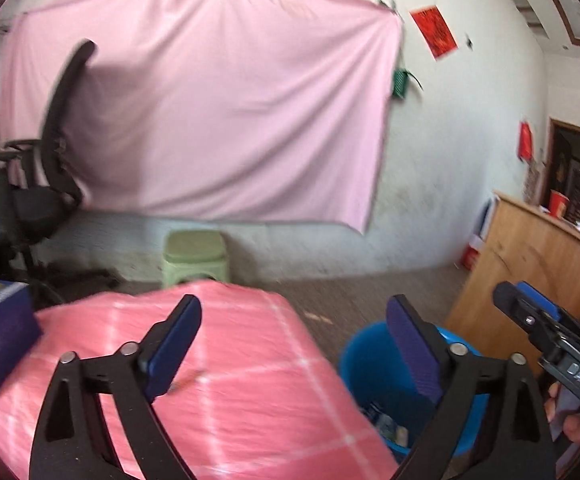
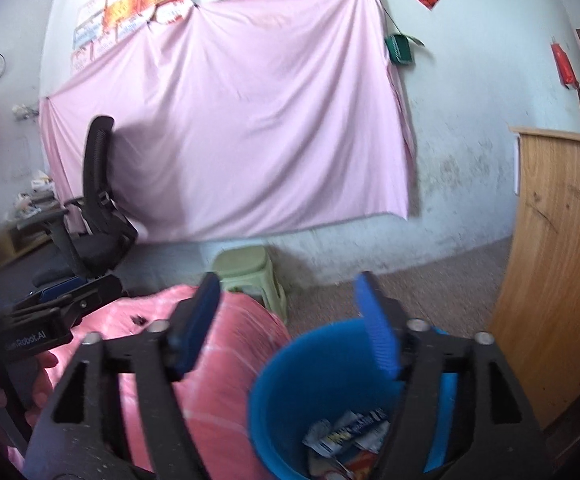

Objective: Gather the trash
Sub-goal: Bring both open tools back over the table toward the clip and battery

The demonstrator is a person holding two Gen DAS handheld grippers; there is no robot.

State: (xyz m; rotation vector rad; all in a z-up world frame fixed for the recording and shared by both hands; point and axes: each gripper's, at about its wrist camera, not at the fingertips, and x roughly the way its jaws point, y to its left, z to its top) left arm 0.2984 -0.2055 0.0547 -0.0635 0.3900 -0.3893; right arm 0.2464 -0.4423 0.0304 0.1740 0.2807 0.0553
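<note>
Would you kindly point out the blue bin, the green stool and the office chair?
blue bin point(image 2: 290, 364): right wrist view, inner wall.
green stool point(image 1: 196, 246): left wrist view, seat top.
office chair point(image 2: 96, 152): right wrist view, backrest.

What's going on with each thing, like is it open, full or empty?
Left gripper: open, holding nothing.
Right gripper: open, holding nothing.
Blue bin: upright, wrappers at the bottom.
Pink tablecloth: spread over the table.
Green stool: upright, nothing on it.
</note>
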